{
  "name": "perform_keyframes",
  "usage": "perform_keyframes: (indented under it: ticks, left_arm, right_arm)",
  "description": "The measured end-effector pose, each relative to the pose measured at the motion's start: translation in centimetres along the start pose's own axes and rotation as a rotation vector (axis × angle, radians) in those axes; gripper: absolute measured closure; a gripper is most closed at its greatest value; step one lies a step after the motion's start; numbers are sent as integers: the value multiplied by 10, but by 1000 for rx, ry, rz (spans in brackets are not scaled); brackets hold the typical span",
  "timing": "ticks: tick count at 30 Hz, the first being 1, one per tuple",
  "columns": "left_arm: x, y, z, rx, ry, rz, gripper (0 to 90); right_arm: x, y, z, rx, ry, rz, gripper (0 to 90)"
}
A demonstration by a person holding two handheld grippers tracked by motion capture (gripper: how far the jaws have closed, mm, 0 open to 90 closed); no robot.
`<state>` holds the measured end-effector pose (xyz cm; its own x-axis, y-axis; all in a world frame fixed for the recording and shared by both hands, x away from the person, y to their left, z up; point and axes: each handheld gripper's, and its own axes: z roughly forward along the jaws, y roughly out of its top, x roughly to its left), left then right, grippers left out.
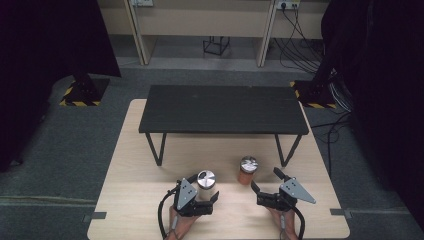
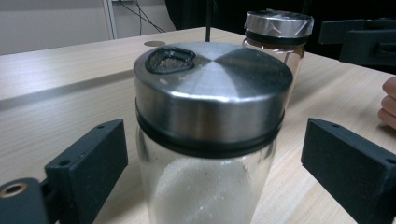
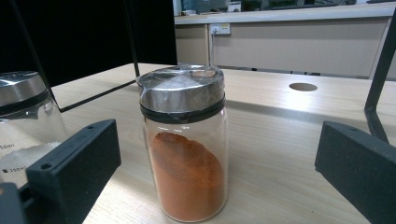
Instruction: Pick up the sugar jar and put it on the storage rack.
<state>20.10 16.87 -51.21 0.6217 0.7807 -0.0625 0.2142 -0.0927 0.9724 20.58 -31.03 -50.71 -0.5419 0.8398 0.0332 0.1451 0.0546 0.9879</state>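
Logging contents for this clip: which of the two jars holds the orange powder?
The jar with orange powder stands between the right gripper's open jaws; the jar of white grains sits in the left gripper.

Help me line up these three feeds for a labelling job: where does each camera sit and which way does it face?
High view: above the person's side, looking forward and down on the wooden table; forearms and both grippers enter at the bottom.
Left gripper view: rides the left gripper, facing the white-powder jar between its open fingers.
Right gripper view: rides the right gripper, facing the orange-powder jar.
Shared: both jars appear in both gripper views.
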Motion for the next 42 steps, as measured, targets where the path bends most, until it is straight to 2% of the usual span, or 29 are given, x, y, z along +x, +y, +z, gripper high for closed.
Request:
perform_keyframes:
  ticks: [5, 7, 15, 22, 33, 42]
  left_arm:
    - [-3, 5, 5, 18, 17, -2, 115]
    - [-4, 7, 6, 33, 31, -9, 155]
    - [-4, 6, 7, 38, 41, -5, 296]
    - [-9, 4, 6, 28, 56, 18, 306]
    - [-7, 4, 2, 17, 41, 0, 310]
    - [-4, 19, -10, 3, 22, 2, 310]
  right_arm:
    - [0, 0, 0, 0, 2, 2, 2]
    - [-1, 0, 0, 1, 2, 2, 2]
    - [-1, 0, 0, 4, 5, 2, 2]
    - [-1, 1, 1, 5, 7, 0, 2]
    - [-2, 1, 1, 5, 8, 2, 2]
    - [-2, 1, 1, 5, 10, 3, 2]
